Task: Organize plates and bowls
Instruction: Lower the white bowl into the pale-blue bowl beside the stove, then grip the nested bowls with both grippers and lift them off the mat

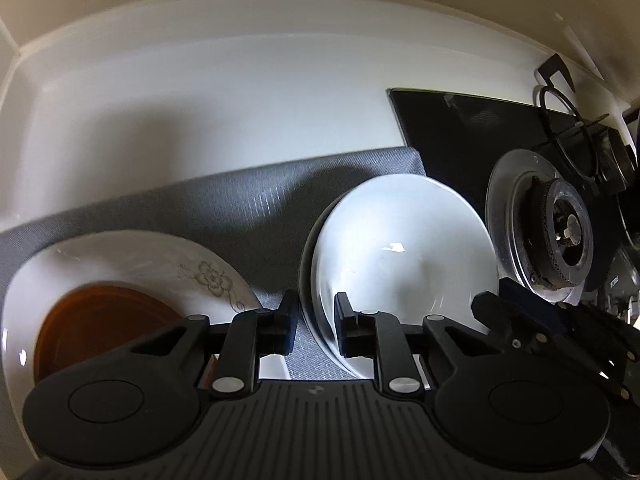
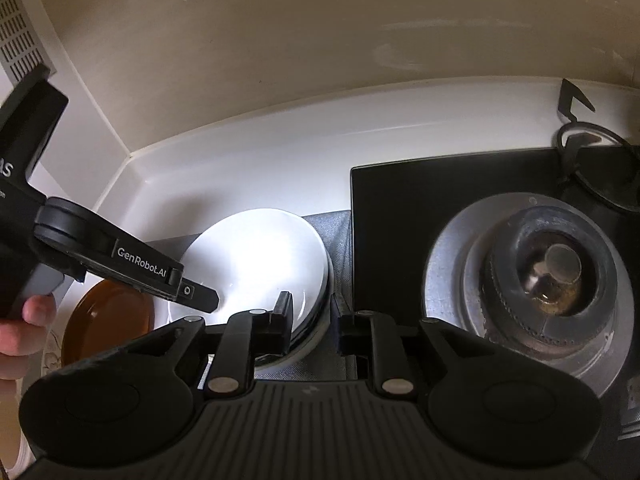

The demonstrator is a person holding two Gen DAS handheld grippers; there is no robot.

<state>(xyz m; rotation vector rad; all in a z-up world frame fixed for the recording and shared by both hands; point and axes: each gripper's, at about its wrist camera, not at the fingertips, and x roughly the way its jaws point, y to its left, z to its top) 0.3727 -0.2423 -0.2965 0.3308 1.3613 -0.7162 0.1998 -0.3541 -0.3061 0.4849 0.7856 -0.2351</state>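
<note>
Left gripper hangs low with its jaws parted, nothing between them, one finger on each side of the near-left rim of the white bowl, the right finger over the bowl's inside and the left finger over the grey mat just outside it; whether either pad touches the rim, I cannot tell. Over on the right gripper, jaws also apart and empty, the left finger sitting over the right edge of that same white bowl, the right finger out over the mat beside the black stovetop. From this view the bowl looks stacked, a darker rim showing beneath its right edge. The left gripper shows here too, reaching in from the left with its tip over the bowl's near-left side, the person's hand wrapped on its handle. Left of the bowl, an amber dish rests on a white floral plate, both on the mat. To the right, the gas burner on its silver ring, and behind everything the white counter against the beige wall
</note>
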